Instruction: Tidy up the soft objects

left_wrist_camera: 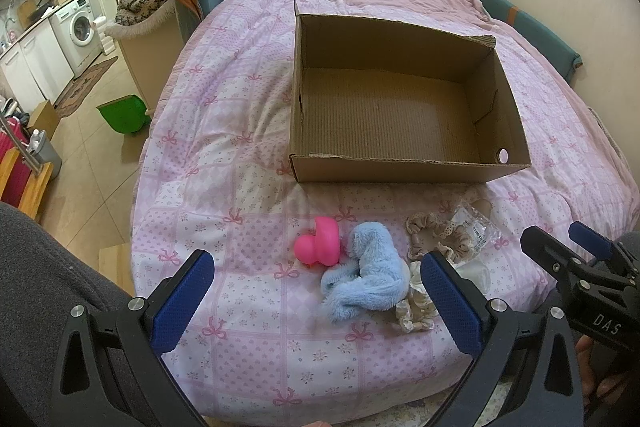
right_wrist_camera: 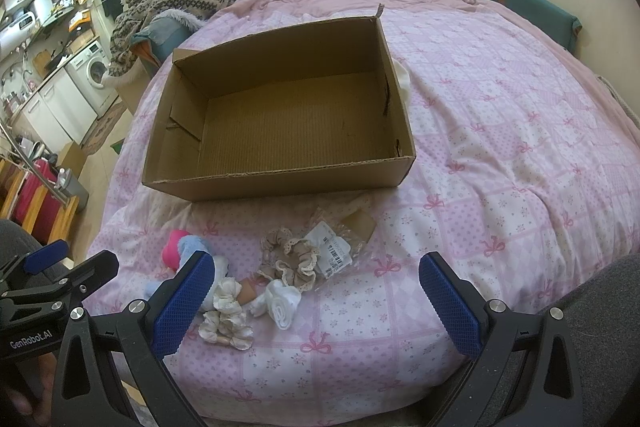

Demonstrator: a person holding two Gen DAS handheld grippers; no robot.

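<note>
Nothing has gone into the box so far, judging by how things lie: every soft object sits loose on the bed (left_wrist_camera: 248, 339), so the sorting appears to be at its very start.

Nearest, both tools hang over the front edge of the bed with their blue pads wide apart. The left hand-held gripper (left_wrist_camera: 318, 293) is spread and holds nothing; the right hand-held gripper (right_wrist_camera: 316, 293) is likewise spread and empty.

Just beyond the fingers lies the cluster to be tidied. A blue plush toy (left_wrist_camera: 366, 277) sprawls beside a pink rubber duck (left_wrist_camera: 318, 242), the two touching. To their right sit a cream ruffled scrunchie (right_wrist_camera: 226, 319), a rolled white sock (right_wrist_camera: 282, 303), and a beige lace-edged scrunchie (right_wrist_camera: 290, 259). A clear plastic packet (right_wrist_camera: 340, 237) with a printed label rests against the beige scrunchie, on the side toward the box.

Farther back, well apart from the pile, stands the open cardboard box (left_wrist_camera: 404, 169), its ribbed floor bare.

What is left, then, is everything: each item seems to need picking up and carrying to the box. The blue plush toy lies closest between the left pads and looks the likely first grasp.
</note>
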